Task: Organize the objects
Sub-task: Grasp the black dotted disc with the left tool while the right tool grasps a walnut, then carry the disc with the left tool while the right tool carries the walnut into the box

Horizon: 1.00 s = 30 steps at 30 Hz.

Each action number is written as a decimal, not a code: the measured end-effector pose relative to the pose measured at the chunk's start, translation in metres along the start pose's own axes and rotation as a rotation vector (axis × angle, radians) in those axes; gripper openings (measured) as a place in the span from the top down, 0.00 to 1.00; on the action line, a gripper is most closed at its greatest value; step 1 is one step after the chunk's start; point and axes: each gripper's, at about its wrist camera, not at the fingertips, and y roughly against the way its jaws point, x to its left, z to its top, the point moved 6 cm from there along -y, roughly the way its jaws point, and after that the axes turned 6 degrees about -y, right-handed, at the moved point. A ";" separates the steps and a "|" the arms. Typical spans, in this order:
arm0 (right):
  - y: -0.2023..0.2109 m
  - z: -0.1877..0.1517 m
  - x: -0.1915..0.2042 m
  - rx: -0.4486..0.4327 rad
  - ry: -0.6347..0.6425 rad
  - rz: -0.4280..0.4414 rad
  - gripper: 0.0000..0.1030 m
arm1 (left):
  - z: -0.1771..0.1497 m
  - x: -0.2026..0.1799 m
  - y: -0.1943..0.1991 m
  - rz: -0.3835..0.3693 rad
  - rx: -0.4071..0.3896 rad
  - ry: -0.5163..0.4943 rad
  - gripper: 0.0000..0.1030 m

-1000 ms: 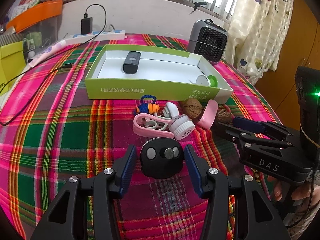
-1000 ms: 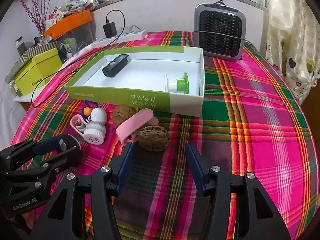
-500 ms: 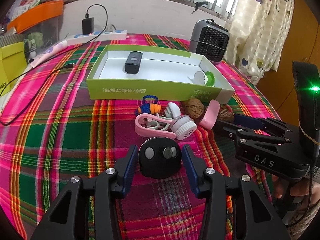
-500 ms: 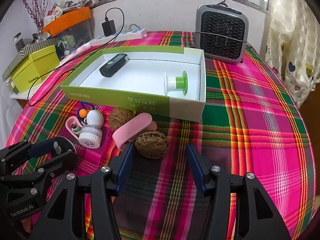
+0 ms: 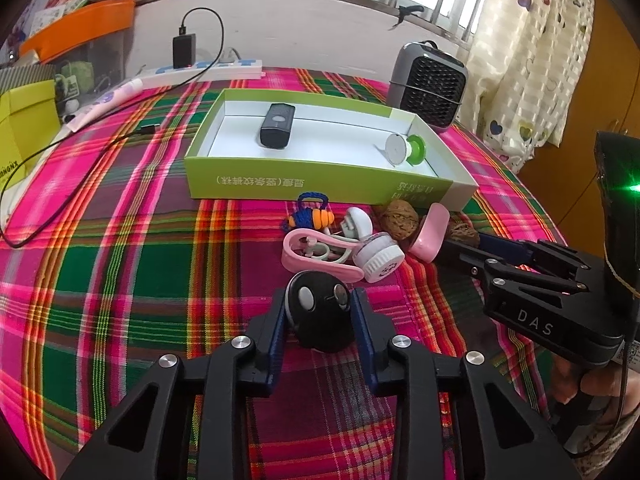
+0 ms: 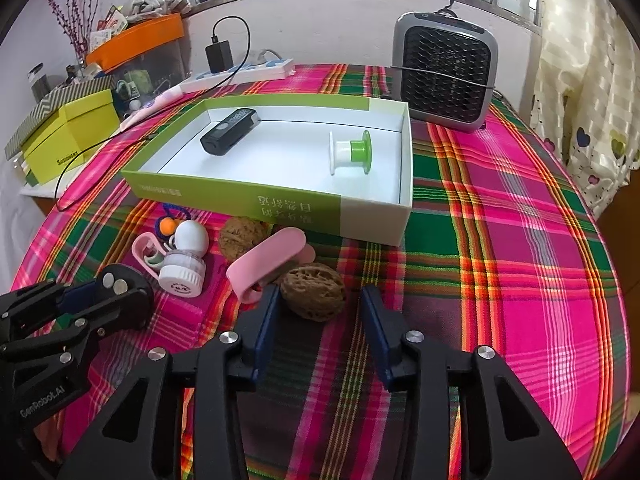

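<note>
Your left gripper [image 5: 320, 316] is closing on the round black remote [image 5: 320, 312]; both blue pads touch its sides, so you have it clamped where it sits on the plaid-covered desk [image 5: 120, 280]. Just beyond its fingertips lies the pink clip [image 5: 316, 258], with the white capped bottle [image 5: 378, 256] touching it and the blue-and-orange knit charm [image 5: 310, 216] a little farther out. Farther ahead still is the green box [image 5: 320, 182], open at the top, holding a black rectangular device [image 5: 277, 126] on its left half and a green-and-white spool [image 5: 404, 149] near its right end.

Your right gripper [image 6: 318, 316] is also closing, with the large walnut [image 6: 313, 291] between its fingers. The left pad looks to be at the nut's edge, while a gap shows between the nut and the right pad, so the nut is not yet gripped. The pink case [image 6: 267, 264] lies just left of and beyond that left finger, touching the walnut. A second walnut [image 6: 242, 238] sits beyond the pink case, close to the box's front wall. Off to the left of the right gripper, your left gripper holds the black remote low over the cloth. A grey fan heater [image 6: 446, 76] stands beyond the box's far right corner.
</note>
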 end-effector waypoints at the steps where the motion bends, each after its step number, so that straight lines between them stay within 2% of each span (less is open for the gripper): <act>1: 0.000 0.000 0.000 -0.001 0.000 0.002 0.63 | 0.000 0.000 0.000 -0.001 0.000 0.002 0.74; 4: 0.000 0.000 0.001 -0.002 0.000 0.001 0.67 | 0.000 0.000 0.001 -0.003 -0.002 0.007 0.74; 30: 0.006 -0.001 0.005 -0.016 0.000 0.022 0.67 | 0.004 0.001 0.005 -0.002 -0.024 0.024 0.75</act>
